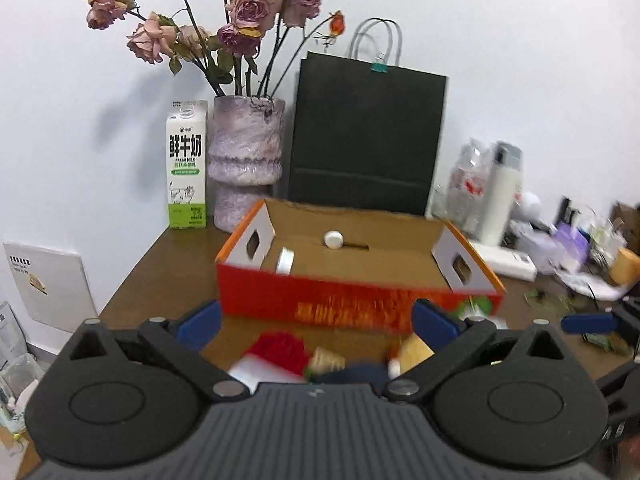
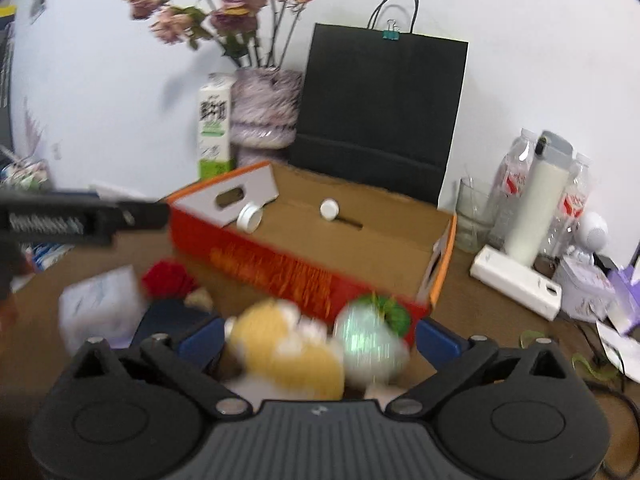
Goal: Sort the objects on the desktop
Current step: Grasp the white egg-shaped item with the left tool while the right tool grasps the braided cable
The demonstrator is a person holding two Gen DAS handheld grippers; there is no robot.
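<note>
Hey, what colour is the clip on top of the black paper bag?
Teal. The binder clip sits on the paper bag by its handles, sharpest in the left wrist view.

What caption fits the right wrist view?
Open right tool above a yellow plush toy, facing the orange cardboard box.

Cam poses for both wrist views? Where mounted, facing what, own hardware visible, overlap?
Left wrist: on the left gripper, low over the desk, facing the wall across the orange box; its blue fingers show, right gripper at the right edge.
Right wrist: on the right gripper, same heading, over a yellow toy; left gripper at left.
Shared: box, vase, black bag.
</note>
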